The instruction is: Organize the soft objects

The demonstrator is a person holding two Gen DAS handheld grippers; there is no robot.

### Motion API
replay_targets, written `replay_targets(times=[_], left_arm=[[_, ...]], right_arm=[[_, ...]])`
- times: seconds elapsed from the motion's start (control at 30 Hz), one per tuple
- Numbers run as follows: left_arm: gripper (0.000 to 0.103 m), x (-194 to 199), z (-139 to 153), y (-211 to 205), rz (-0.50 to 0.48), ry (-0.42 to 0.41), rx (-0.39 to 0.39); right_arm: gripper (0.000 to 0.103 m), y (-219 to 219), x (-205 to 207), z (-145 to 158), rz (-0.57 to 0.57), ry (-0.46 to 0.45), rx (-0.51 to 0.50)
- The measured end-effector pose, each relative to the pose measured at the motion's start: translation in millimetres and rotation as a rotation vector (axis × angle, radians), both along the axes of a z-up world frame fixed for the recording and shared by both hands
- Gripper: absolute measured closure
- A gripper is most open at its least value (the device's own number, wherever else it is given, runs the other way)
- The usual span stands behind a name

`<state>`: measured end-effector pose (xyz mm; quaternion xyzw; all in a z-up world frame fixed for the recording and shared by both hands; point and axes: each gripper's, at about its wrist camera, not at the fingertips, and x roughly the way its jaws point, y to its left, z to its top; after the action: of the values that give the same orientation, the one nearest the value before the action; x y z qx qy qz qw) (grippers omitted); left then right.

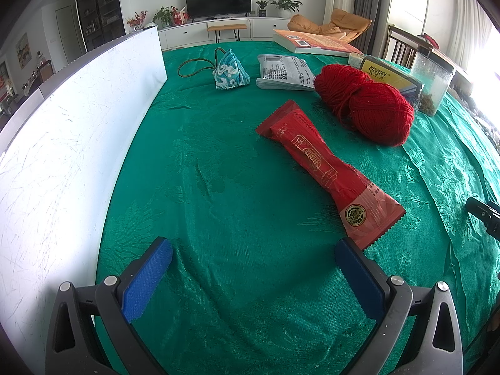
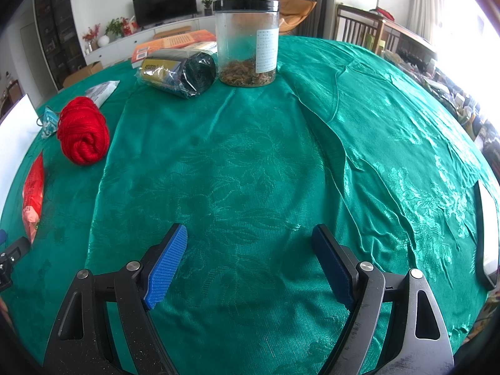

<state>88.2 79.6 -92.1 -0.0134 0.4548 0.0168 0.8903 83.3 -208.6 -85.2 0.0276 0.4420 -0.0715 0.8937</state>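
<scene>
We see the worktop covered by a green patterned cloth [image 2: 250,162], creased into long folds on its right side; a white board [image 1: 62,143] stands along its left edge. Our left tool [image 1: 253,251] hangs low over the cloth with its blue pads spread wide and nothing between them; the near end of a red snack packet [image 1: 325,172] lies just beside the right pad. Beyond the packet sits a ball of red yarn [image 1: 372,106], and farther back a small blue pouch [image 1: 229,70] with a cord, a grey printed packet [image 1: 286,72] and a book [image 1: 312,42]. Our right tool [image 2: 250,237] is likewise spread and empty above bare cloth; ahead stand a clear jar [image 2: 247,43] with a black lid and a wrapped dark roll [image 2: 181,72]. Behind the worktop we see a television [image 1: 218,0] on a white cabinet, potted plants, an orange lounge chair [image 1: 337,22] and bright curtained windows.
</scene>
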Motion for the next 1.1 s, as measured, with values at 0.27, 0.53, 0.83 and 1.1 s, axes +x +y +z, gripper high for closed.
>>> replay_targets(times=[0.27,0.53,0.83,1.1], left_arm=[[0.000,-0.2,0.0,0.0,0.000,0.000,0.000],[0.000,-0.4,0.0,-0.1,0.000,0.000,0.000],[0.000,-0.5,-0.1,-0.1,0.000,0.000,0.000],[0.000,-0.4,-0.2,0.0,0.000,0.000,-0.001]], right_arm=[[0.019,0.1,0.0,0.0,0.000,0.000,0.000],[0.019,0.0,-0.1,0.0,0.000,0.000,0.000],[0.015,32.8,29.9,24.0,0.234,-0.024,0.169],[0.016,152.1,117.6,40.8,0.525,0.019,0.008]])
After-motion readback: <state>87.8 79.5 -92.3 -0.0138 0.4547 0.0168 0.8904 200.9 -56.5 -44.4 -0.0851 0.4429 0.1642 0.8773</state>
